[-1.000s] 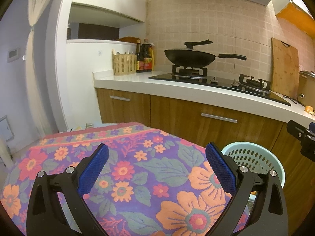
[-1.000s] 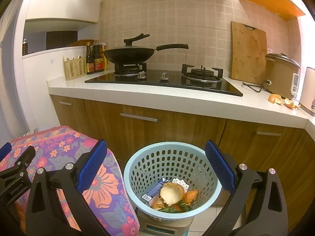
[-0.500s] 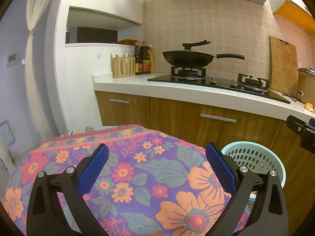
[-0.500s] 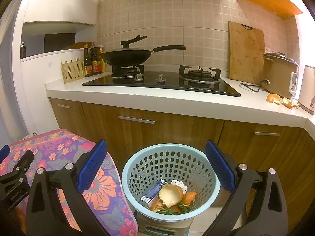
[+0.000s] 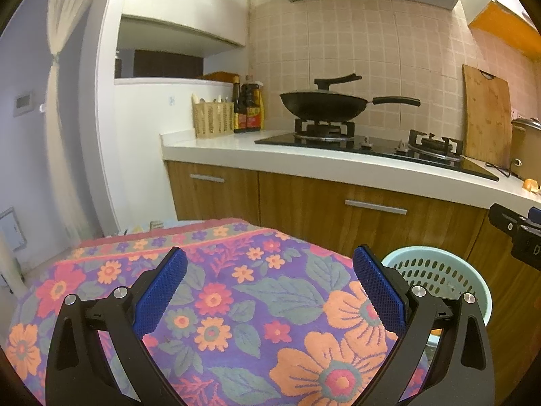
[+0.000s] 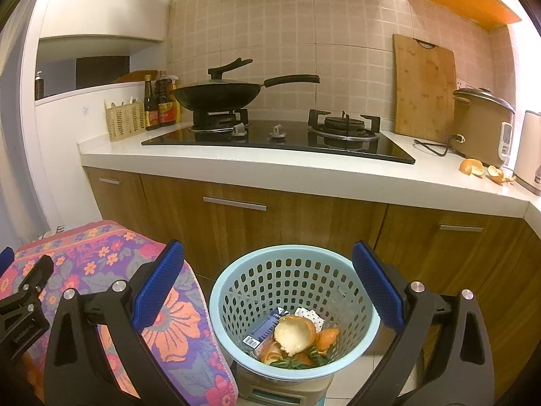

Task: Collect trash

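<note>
basket (image 6: 223, 291) mouth open above, floral cloth (image 6: 179, 321) beside, cabinets (image 6: 287, 223) behind

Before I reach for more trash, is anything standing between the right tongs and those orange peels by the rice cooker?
Nothing visible blocks it. The orange peels lie in the open on the white counter, right of the stove. The right tongs are open and empty above the blue basket.

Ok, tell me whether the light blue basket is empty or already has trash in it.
Not empty. The light blue basket holds orange peel, a small blue carton and green scraps at its bottom, well below the rim.
</note>
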`<state>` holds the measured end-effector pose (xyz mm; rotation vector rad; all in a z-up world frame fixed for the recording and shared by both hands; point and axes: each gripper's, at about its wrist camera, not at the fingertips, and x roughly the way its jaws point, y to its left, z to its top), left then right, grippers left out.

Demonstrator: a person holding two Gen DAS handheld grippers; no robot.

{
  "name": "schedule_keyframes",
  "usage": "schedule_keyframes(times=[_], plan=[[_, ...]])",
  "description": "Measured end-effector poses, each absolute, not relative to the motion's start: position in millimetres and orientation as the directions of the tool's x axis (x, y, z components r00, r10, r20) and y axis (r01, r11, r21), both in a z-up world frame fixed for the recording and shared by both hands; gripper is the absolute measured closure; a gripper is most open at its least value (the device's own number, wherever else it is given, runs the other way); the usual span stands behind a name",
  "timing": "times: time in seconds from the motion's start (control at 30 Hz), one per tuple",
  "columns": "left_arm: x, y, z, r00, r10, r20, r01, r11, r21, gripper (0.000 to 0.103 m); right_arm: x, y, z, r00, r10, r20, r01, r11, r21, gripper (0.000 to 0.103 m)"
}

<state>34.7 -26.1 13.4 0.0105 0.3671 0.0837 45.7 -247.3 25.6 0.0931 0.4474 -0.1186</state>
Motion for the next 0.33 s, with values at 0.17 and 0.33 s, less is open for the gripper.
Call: schedule_keyframes(times=[0.17, 0.33], plan=[[36.4, -27.7, 13.7, 0.917, 0.06, -0.395, -0.064, 0.998, 0.003, 0.007, 47.8, -247.3, 22.1, 0.891, -0.096, -0.444, 0.137, 0.989, 0.062, 0.008], [39.1, -23.6, 13.1, 0.909, 0.059, -0.412, -0.07, 0.997, -0.014, 0.007, 48.2, -247.2, 21.2, 0.89, -0.099, -0.444, 0.139, 0.988, 0.06, 0.008]])
